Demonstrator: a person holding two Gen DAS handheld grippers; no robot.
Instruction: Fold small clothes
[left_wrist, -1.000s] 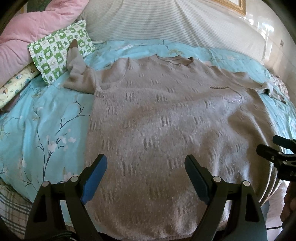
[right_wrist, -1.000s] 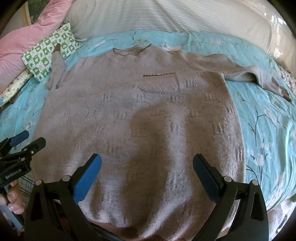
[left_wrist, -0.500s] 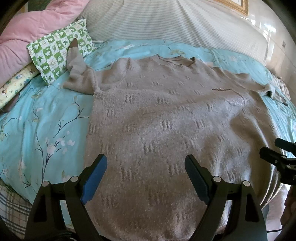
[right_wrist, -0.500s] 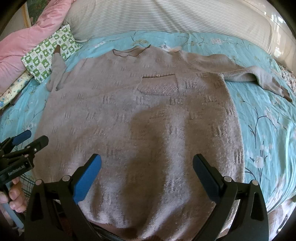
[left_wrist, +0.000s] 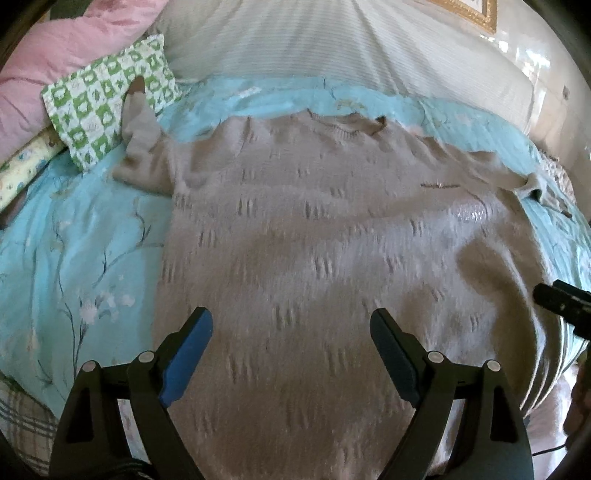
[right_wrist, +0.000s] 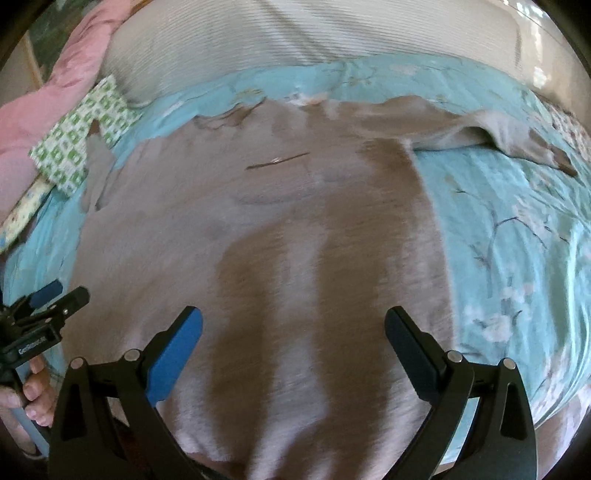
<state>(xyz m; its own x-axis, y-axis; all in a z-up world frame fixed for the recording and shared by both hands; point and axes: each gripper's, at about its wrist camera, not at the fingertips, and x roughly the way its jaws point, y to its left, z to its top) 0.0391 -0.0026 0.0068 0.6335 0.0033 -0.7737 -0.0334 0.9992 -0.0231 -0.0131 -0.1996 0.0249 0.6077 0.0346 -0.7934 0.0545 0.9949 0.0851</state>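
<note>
A beige knit sweater (left_wrist: 332, 229) lies spread flat, front up, on a turquoise floral bedspread (left_wrist: 74, 251), neck toward the far side. Its left sleeve (left_wrist: 138, 147) bends up toward a green checked pillow; its right sleeve (right_wrist: 480, 129) stretches out to the right. My left gripper (left_wrist: 291, 325) hovers open over the lower left of the sweater, nothing between its fingers. Over the sweater's lower middle my right gripper (right_wrist: 293, 325) stands open and empty too. Each gripper shows at the edge of the other's view: the right gripper (left_wrist: 561, 299), the left gripper (right_wrist: 48, 306).
A green checked pillow (left_wrist: 107, 103) and a pink quilt (left_wrist: 74, 44) lie at the far left. A striped white bolster (left_wrist: 332, 48) runs along the far side. A hand (right_wrist: 33, 384) holds the left gripper's handle. Bare bedspread (right_wrist: 517, 240) lies right of the sweater.
Both views have moved closer over the sweater and are now blurred by motion. Both grippers have stayed open and empty; the sweater lies as before.
</note>
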